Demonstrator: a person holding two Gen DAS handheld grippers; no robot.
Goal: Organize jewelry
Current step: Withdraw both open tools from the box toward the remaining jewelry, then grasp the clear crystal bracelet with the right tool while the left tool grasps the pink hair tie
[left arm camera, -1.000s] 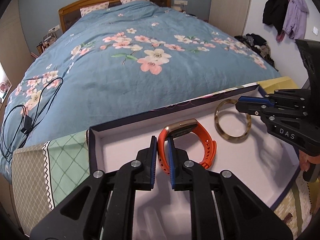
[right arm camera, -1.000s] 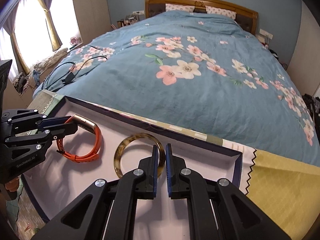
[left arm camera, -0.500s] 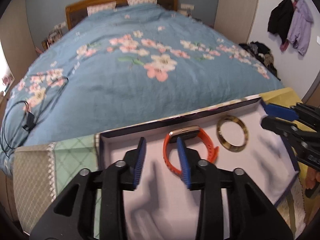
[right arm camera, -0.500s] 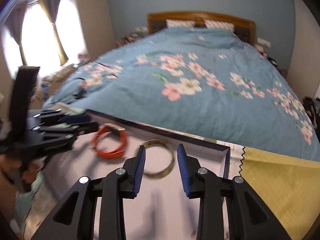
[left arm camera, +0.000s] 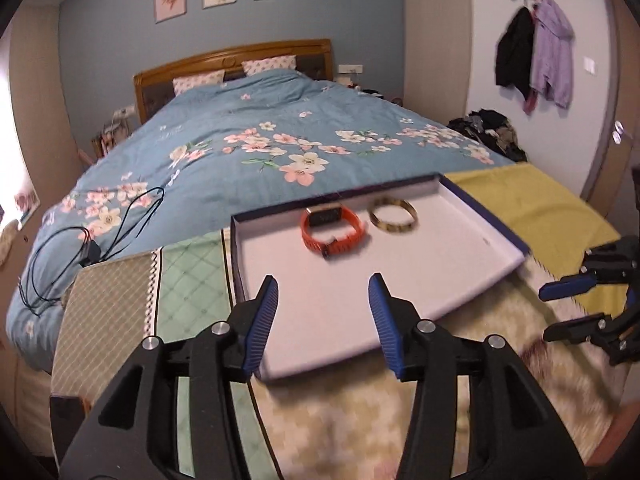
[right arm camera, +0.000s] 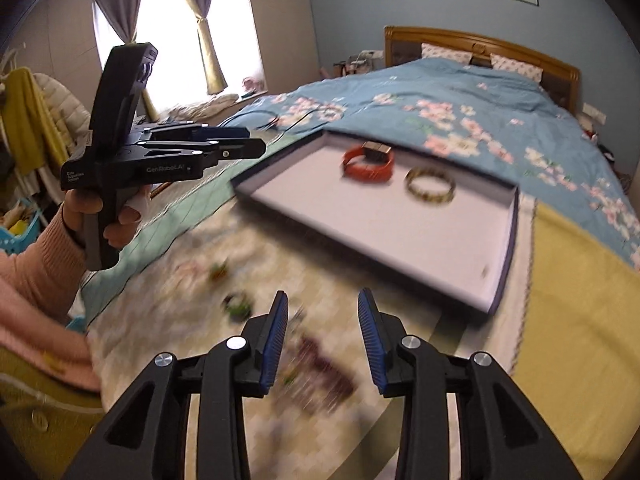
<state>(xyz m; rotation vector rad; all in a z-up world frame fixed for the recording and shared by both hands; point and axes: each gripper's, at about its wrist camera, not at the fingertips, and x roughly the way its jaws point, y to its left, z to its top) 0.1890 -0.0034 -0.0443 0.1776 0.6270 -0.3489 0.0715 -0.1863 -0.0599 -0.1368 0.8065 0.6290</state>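
A white tray with a dark blue rim (left arm camera: 440,264) lies on the patterned cloth at the foot of the bed. In its far part rest an orange watch band (left arm camera: 334,232) and, to its right, a brown-and-gold bangle (left arm camera: 393,215). My left gripper (left arm camera: 323,284) hangs over the tray's near edge, jaws opening, nothing between them. My right gripper (right arm camera: 322,300) hovers over the cloth in front of the tray (right arm camera: 380,236), jaws opening and empty. Blurred small jewelry pieces (right arm camera: 324,364) lie on the cloth under it. The band (right arm camera: 366,166) and bangle (right arm camera: 430,186) sit well ahead of it.
A blue floral duvet (left arm camera: 260,148) covers the bed beyond the tray, with a black cable (left arm camera: 92,248) on its left side. A yellow cloth (right arm camera: 580,300) lies right of the tray. A hand in a pink sleeve (right arm camera: 36,264) holds the left gripper (right arm camera: 256,140).
Both grippers were shut, the left on the orange band and the right on the bangle. They have opened and drawn back from the tray; band and bangle stay in it.
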